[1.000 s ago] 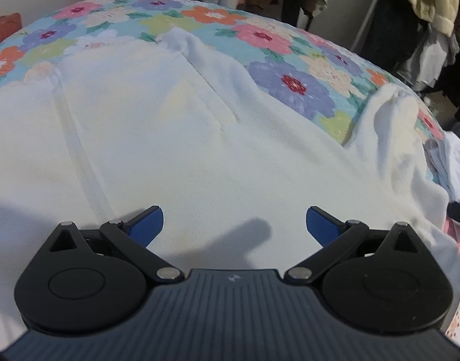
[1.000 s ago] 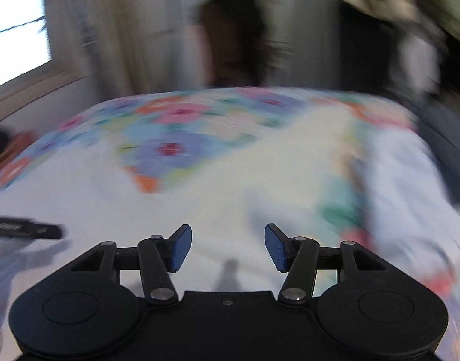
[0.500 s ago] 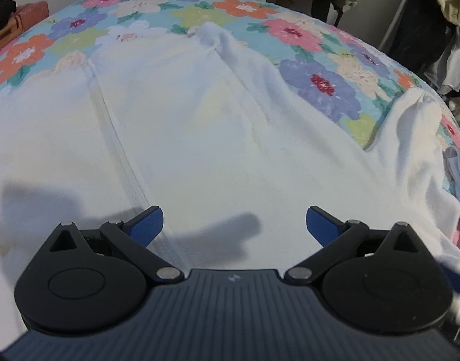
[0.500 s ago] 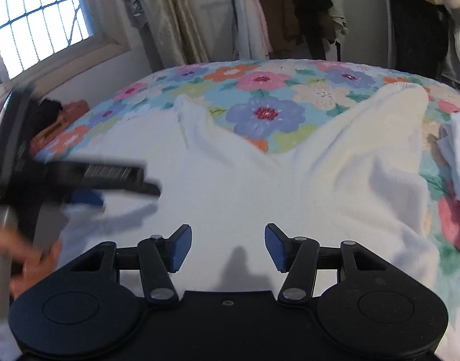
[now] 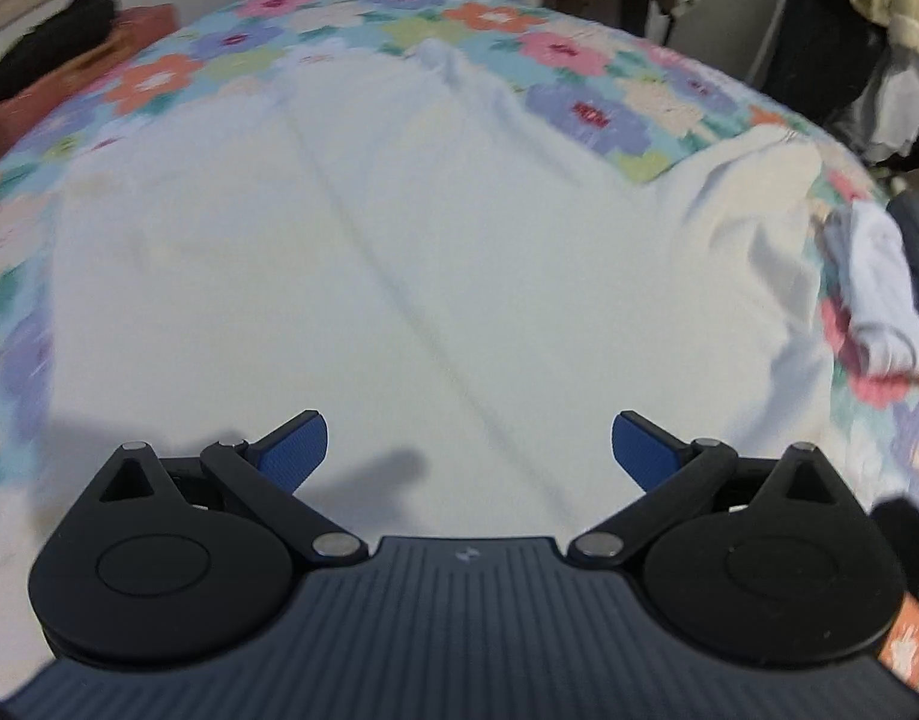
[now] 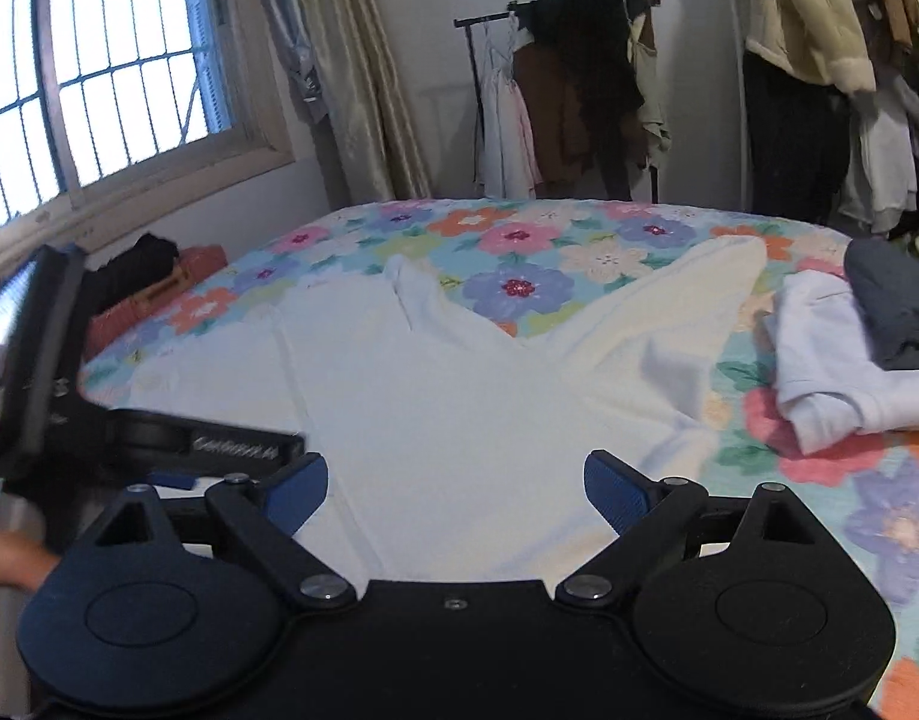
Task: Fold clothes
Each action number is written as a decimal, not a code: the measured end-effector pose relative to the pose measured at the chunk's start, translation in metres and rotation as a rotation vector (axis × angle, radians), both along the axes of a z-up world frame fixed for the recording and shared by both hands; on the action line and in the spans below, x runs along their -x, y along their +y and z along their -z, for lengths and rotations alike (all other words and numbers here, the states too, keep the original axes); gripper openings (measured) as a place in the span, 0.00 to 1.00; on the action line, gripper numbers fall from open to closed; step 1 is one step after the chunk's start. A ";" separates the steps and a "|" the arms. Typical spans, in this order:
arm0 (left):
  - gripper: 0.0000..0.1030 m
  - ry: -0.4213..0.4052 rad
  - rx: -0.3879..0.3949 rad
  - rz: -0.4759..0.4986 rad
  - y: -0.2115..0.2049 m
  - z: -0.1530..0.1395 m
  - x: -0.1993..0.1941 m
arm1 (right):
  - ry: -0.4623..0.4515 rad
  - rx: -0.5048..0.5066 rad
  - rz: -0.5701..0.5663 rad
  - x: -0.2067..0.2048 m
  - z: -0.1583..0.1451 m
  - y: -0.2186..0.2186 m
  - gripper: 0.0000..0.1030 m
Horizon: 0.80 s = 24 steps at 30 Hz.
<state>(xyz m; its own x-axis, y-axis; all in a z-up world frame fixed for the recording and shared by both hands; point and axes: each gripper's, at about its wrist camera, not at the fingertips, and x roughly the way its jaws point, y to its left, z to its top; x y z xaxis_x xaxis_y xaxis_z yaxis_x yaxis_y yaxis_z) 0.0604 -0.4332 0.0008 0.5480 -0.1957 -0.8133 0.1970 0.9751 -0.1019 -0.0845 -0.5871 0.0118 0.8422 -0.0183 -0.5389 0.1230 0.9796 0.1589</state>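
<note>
A white garment [image 5: 399, 240] lies spread flat on the floral bedspread [image 5: 579, 54], with one sleeve [image 5: 759, 192] stretched to the right. It also shows in the right wrist view [image 6: 447, 384], its sleeve [image 6: 687, 306] angled to the far right. My left gripper [image 5: 469, 450] is open and empty, hovering over the garment's near part. My right gripper [image 6: 456, 489] is open and empty above the garment's near edge. The left gripper's body [image 6: 39, 372] shows at the left of the right wrist view.
Folded pale clothes [image 6: 837, 360] with a dark grey piece [image 6: 897, 300] on top lie at the bed's right side. An orange box [image 6: 159, 294] with a dark item sits at the left. Clothes racks [image 6: 579, 102] stand behind the bed.
The right gripper has opened wider and lifted, with more of the room in view. The left gripper has pulled back, showing more of the garment; it stays open.
</note>
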 end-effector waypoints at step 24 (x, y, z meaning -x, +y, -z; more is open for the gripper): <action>1.00 -0.020 -0.097 -0.094 0.002 -0.047 0.136 | 0.108 -0.013 -0.028 0.066 -0.004 -0.001 0.97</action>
